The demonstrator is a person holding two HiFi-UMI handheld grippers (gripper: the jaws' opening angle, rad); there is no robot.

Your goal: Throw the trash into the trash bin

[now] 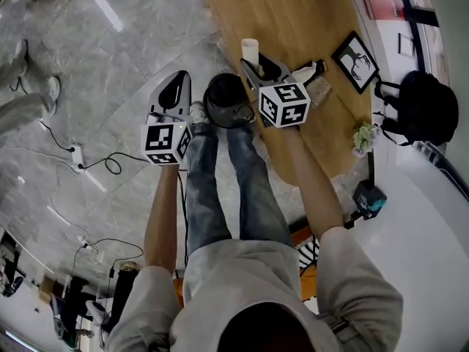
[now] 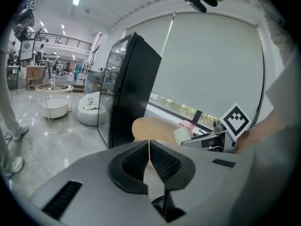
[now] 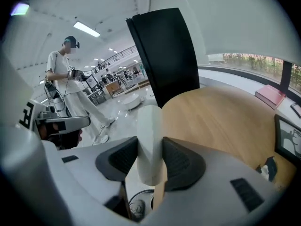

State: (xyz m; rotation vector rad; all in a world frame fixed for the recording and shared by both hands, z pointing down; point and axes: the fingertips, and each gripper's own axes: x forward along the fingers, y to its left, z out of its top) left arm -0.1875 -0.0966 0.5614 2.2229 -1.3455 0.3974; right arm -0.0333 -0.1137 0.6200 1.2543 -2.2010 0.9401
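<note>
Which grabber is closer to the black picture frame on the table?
Right. The right gripper, holding a white cup, is over the table just left of the picture frame. The left gripper is over the floor, farther left.

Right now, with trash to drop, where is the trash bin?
Head view, centre: the trash bin stands on the floor beside the person's shoe, left of the wooden table.
</note>
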